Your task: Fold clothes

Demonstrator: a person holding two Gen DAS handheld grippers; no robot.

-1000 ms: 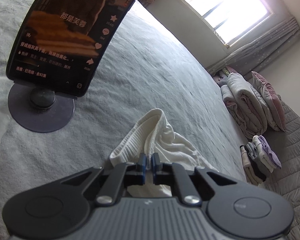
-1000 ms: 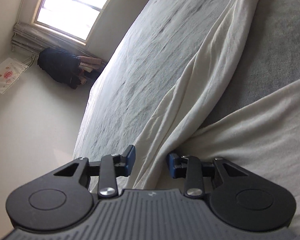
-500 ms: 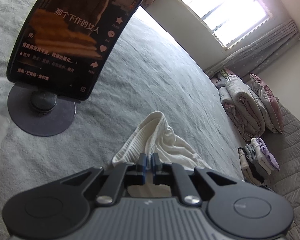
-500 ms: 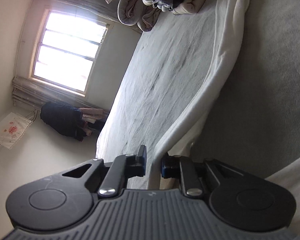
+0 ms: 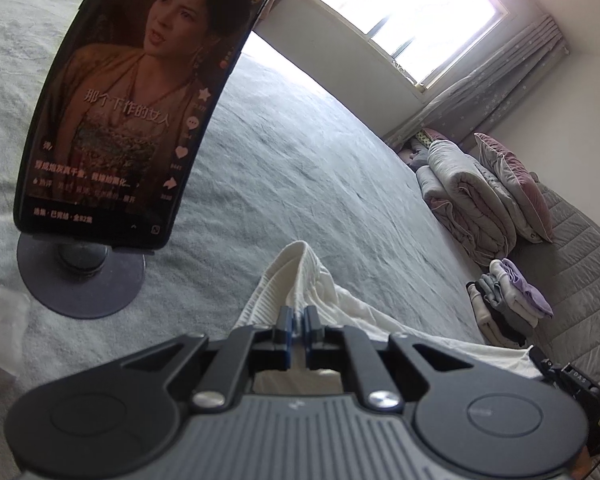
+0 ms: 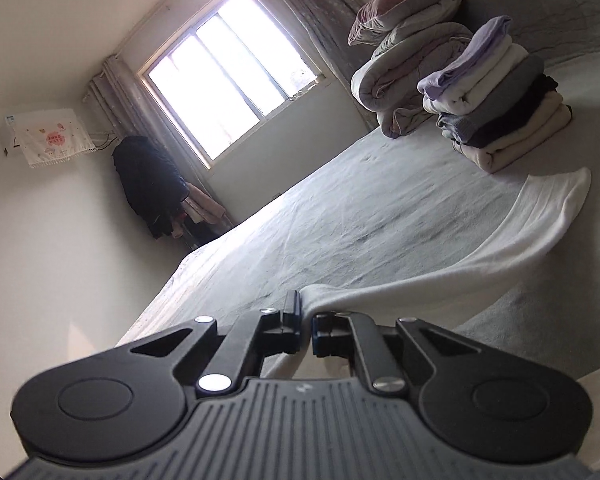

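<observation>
Grey bed [image 5: 300, 152]: carries everything listed. White garment [image 6: 520, 220]: soft knit with a ribbed band, stretched in a long strip across your bed, its far end beside the folded clothes stack [image 6: 500, 112]. Your left gripper [image 5: 296, 322]: pinched onto the ribbed band. Your right gripper [image 6: 306, 320]: clamped on the garment's other edge.

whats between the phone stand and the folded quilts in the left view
In the left wrist view, only bare grey bedspread lies between the phone stand and the folded quilts.

Black ribbed gripper [image 5: 297, 320], blue pads, silver screws
</observation>
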